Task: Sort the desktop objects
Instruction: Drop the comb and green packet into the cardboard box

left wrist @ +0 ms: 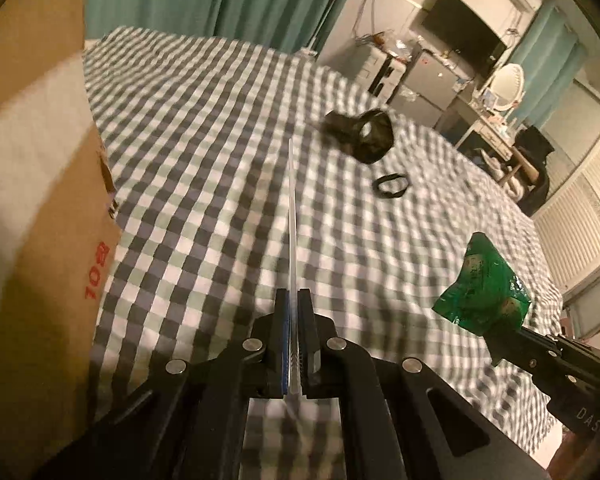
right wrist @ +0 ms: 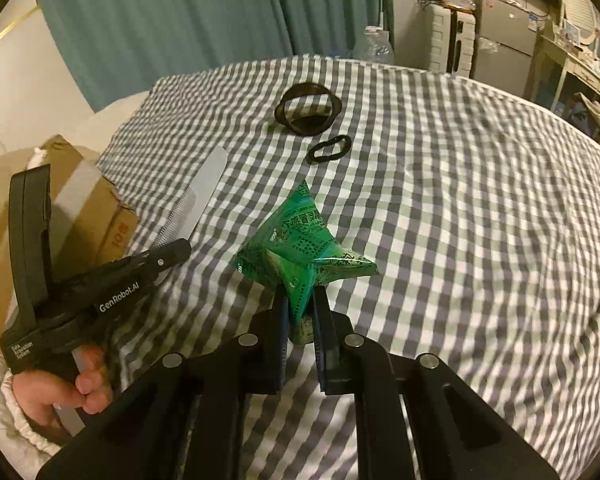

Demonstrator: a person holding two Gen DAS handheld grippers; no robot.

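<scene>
while left tongs (left wrist: pixel 294 344) pinch a clear comb (left wrist: pixel 292 216), right tongs (right wrist: pixel 300 320) pinch a crumpled green packet (right wrist: pixel 300 248).

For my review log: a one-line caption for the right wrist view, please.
Right gripper pinches a green packet over the checked cloth; left gripper holds a comb near the box.

Cardboard box (left wrist: pixel 32 200) walling left, checked cloth (left wrist: pixel 220 120) open beyond, black ring (right wrist: pixel 308 109) far
</scene>
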